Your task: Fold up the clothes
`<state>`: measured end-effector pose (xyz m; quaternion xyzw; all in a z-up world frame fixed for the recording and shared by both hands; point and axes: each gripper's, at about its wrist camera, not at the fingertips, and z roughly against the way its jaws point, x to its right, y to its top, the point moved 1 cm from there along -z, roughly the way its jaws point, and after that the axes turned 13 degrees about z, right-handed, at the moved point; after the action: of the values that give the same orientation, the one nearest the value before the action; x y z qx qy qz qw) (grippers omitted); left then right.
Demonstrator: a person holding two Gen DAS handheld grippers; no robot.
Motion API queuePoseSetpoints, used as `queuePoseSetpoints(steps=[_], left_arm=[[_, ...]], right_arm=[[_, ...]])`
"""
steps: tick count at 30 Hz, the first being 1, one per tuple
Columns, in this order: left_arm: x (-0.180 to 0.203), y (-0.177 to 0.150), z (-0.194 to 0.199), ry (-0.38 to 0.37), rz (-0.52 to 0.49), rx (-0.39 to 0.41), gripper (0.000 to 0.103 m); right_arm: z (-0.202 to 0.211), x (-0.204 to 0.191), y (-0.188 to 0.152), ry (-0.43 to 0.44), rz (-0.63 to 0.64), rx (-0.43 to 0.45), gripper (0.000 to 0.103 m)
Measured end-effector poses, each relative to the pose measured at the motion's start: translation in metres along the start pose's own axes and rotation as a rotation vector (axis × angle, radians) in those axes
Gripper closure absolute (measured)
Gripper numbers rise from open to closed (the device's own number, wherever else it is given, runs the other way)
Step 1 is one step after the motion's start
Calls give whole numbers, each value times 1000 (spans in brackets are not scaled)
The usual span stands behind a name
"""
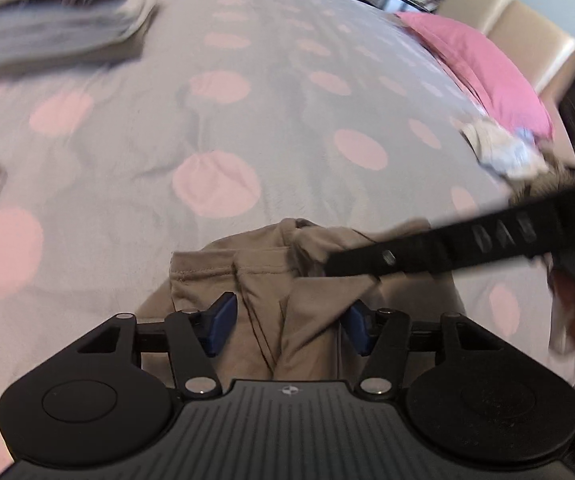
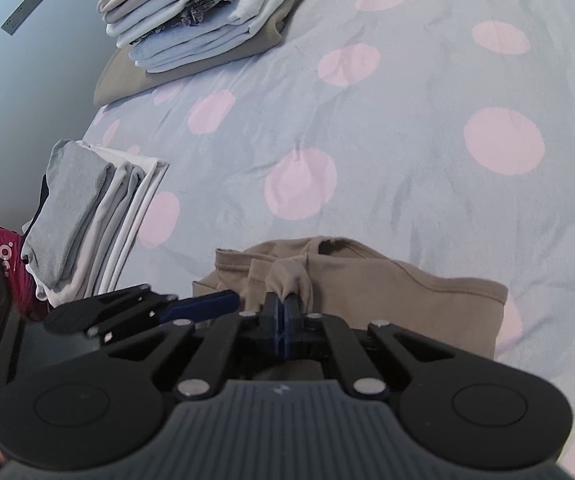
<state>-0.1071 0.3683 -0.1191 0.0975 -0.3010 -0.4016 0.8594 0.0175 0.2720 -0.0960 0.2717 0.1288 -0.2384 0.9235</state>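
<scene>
On the dotted bedspread (image 2: 407,152), with two folded stacks (image 2: 203,16) along its far side, a tan garment (image 2: 387,296) lies bunched at the near edge, mid-fold by my read. The right gripper (image 2: 283,300) pinches a tuck of it; the left gripper (image 1: 287,320) stands spread, fabric loose between. Next it needs a fresh grab; no containers in sight.

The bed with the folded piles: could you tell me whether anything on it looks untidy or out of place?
Mostly tidy. The two folded stacks sit neatly, but a crumpled heap of pale clothes lies unfolded beside the pink pillow. The tan garment is bunched where the right gripper pinches it.
</scene>
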Motion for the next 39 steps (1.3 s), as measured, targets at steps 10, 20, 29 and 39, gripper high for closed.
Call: queuePoseSetpoints(steps=[10,20,29,39], left_arm=[[6,1,-5,1,-44,12,84],[22,-1,13,-28,-74,70,100],[30,2,51,-43,-71,144,100],[-19,2,16,95,4,74,100]], right_arm=[[4,2,-7,-3,15,17,90],[49,26,-46,-125,-61,120,45],[72,54,-96,-201,-196,140,45],[61,31,-97,-205,-97,127,64]])
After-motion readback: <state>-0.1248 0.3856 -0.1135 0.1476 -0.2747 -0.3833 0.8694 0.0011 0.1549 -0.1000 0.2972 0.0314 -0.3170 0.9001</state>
